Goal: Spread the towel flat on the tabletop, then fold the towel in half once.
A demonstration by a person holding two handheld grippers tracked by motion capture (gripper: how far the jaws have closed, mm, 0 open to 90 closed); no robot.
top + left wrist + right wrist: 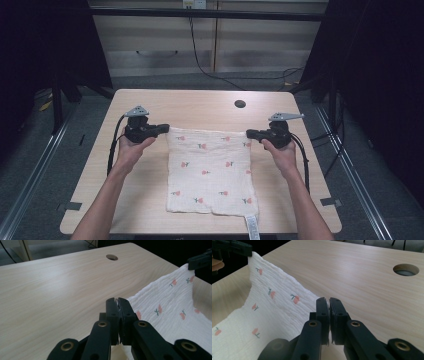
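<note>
Now cloth (210, 170) far corners pinched: left gripper (161, 129) jaws, right gripper (251, 133) jaws clamped.

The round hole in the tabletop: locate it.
In the high view the round hole sits near the table's far edge, right of centre, beyond the cloth.

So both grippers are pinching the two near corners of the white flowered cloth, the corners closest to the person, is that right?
Not quite. The left gripper and right gripper are shut on the two far corners of the cloth, the ones away from the person. The high view shows this: the near edge, with its label, lies loose by the table edge. It is indeed white and flowered.
</note>
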